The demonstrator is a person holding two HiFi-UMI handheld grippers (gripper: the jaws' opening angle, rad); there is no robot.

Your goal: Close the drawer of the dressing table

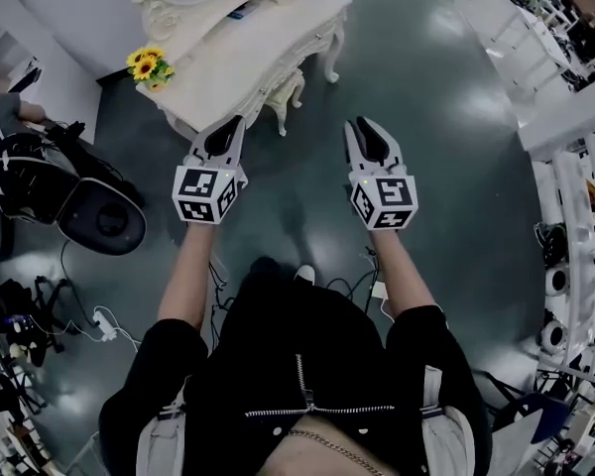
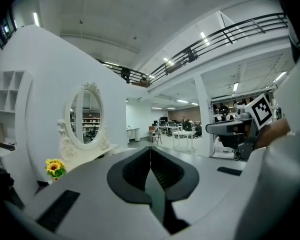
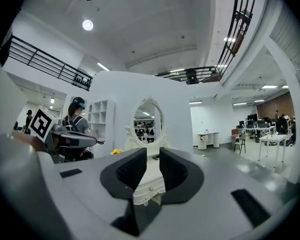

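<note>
The left gripper [image 2: 150, 149] fills the lower foreground, its two dark jaws closed together with nothing between them. Up and to the left of it stands a white dressing table [image 2: 96, 153] with an ornate oval mirror [image 2: 86, 115]. Yellow sunflowers [image 2: 54, 167] sit far left of the gripper. To its right, the right gripper [image 2: 211, 129], with its marker cube [image 2: 262, 110], points leftward. High above the left gripper runs a dark balcony railing [image 2: 230, 34].

White ornate dressing table [image 1: 268, 48]; drawer [image 3: 150, 188] flush
</note>
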